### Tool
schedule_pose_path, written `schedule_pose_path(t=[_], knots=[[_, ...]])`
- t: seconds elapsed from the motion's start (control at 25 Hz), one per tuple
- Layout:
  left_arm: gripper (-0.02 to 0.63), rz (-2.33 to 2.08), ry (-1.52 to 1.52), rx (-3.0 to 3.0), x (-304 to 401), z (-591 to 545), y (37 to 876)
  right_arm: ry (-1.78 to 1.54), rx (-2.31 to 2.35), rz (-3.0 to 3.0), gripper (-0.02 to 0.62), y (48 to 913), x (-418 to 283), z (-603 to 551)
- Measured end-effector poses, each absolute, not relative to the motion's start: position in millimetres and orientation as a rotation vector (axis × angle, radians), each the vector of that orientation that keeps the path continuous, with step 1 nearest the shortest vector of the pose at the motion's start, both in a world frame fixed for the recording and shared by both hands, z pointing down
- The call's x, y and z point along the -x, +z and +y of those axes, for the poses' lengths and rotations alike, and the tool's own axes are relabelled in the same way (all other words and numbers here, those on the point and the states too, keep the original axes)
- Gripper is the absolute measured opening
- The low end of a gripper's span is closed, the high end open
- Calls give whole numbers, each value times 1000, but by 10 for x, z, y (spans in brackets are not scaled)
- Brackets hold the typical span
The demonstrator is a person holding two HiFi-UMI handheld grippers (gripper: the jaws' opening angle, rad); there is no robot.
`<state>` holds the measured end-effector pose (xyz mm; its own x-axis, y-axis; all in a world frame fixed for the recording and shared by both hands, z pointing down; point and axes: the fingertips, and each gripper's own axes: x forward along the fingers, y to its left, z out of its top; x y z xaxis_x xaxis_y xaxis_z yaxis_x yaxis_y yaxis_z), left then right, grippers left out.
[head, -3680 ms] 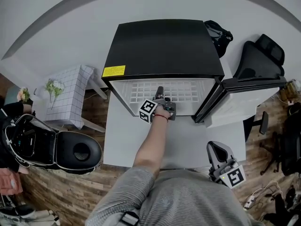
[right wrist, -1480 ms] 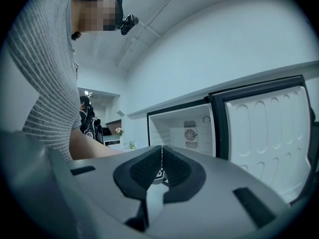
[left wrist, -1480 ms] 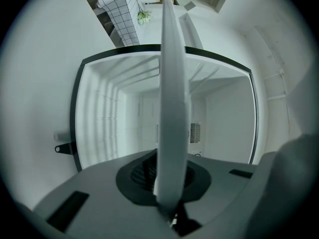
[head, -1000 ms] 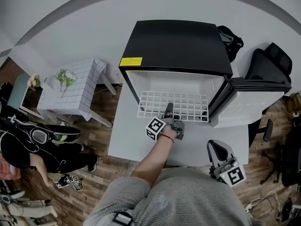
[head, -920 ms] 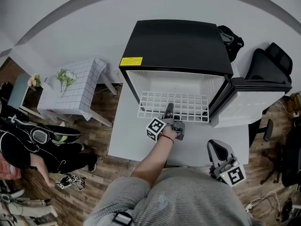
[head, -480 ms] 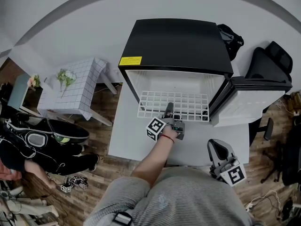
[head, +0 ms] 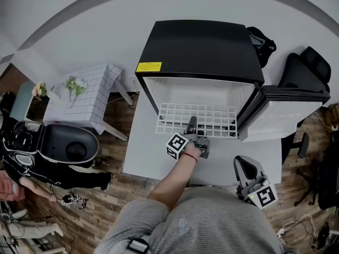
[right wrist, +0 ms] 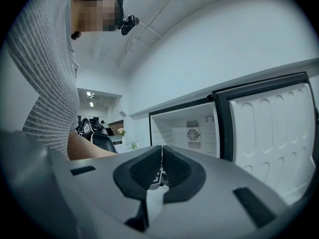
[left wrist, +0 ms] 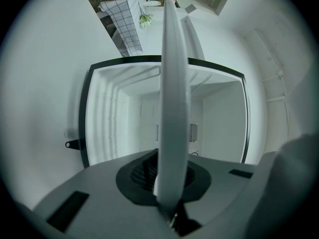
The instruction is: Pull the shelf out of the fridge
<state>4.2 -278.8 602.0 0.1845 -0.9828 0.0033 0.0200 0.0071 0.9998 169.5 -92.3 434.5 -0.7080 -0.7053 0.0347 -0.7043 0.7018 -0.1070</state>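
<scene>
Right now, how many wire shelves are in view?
1. The white wire shelf sticks out in front of the open fridge, its front edge gripped by the left gripper. The left gripper view shows no other shelf inside; the head view hides most of the interior.

Your left gripper [head: 191, 125] covered shelf's [head: 175, 115] near-edge middle. Yellow label [head: 148, 66] print too small to read. Hand on your right gripper [head: 243, 167] hidden.

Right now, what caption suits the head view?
The left gripper grips the wire shelf, pulled forward from the open fridge.
</scene>
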Motion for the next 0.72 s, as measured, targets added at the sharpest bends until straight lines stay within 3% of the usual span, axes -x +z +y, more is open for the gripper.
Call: schedule_pose_path(t=[0.72], knots=[[32,-1062,-1089,-1248,-67,-2584,5981,-168,1186,2895,14,4335,-1700,-884]])
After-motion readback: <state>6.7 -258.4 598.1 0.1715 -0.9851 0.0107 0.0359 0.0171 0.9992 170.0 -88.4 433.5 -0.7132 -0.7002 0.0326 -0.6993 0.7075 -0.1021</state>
